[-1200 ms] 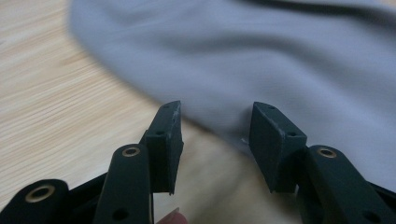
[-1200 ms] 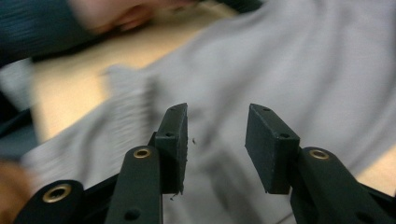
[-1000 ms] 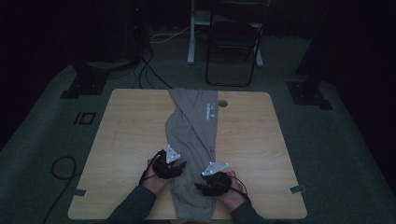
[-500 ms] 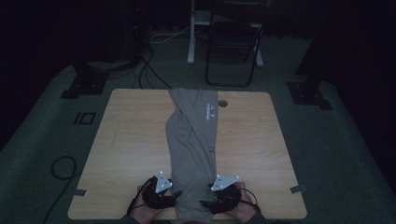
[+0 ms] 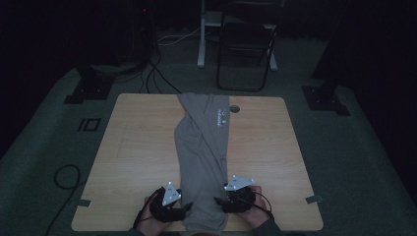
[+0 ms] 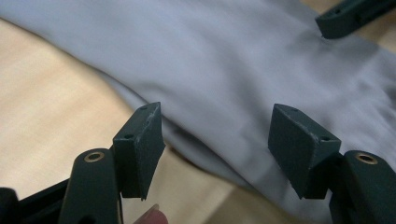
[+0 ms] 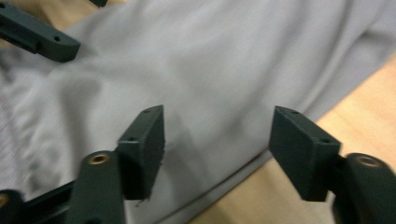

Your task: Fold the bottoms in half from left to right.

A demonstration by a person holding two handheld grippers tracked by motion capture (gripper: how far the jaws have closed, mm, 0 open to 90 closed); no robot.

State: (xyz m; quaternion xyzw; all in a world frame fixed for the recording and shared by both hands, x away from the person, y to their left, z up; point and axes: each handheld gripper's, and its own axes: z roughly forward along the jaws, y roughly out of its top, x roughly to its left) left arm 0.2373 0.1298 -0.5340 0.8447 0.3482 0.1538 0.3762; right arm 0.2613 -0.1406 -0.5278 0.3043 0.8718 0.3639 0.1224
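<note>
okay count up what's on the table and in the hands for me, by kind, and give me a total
Grey garment, folded long on the wooden table: 1
Handheld grippers, the left gripper and the right gripper, each at the garment's near end with jaws apart and nothing clamped: 2
Total: 3

The grey garment [image 5: 204, 162] runs off the bottom edge; its small print [image 5: 221, 118] seems unreadable.
</note>
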